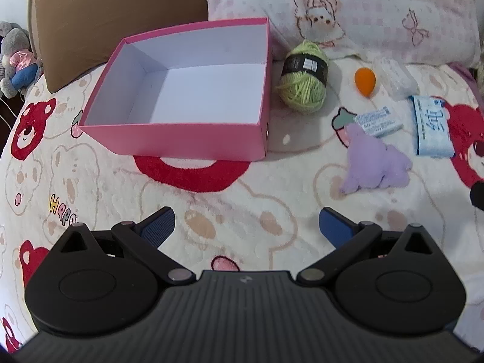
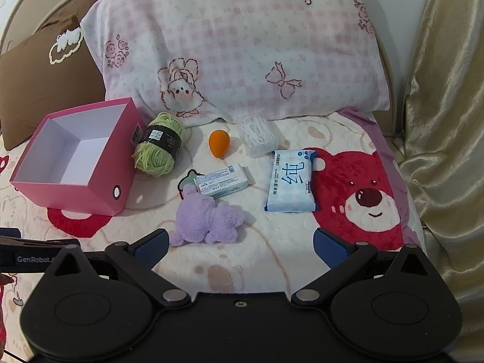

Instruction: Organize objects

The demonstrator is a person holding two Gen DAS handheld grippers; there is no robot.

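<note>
Holding both tools over the bear-print blanket (image 2: 272, 260), you have the left gripper (image 1: 246, 225) and the right gripper (image 2: 239, 246) with jaws wide apart, nothing between them. Nearest your right gripper lies the purple plush toy (image 2: 205, 220), touching the small white packet (image 2: 222, 180); the wet-wipes pack (image 2: 292, 181) sits to its right. Farther off: the green yarn ball (image 2: 158, 145) just beside the pink box (image 2: 78, 163), the orange sponge (image 2: 218, 143), the clear plastic case (image 2: 257, 134), then the pillow (image 2: 242, 45).

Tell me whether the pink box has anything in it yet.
Empty. The pink box stands open with no lid, and both wrist views show only its bare white floor and walls; the yarn ball lies outside, beside it.
</note>
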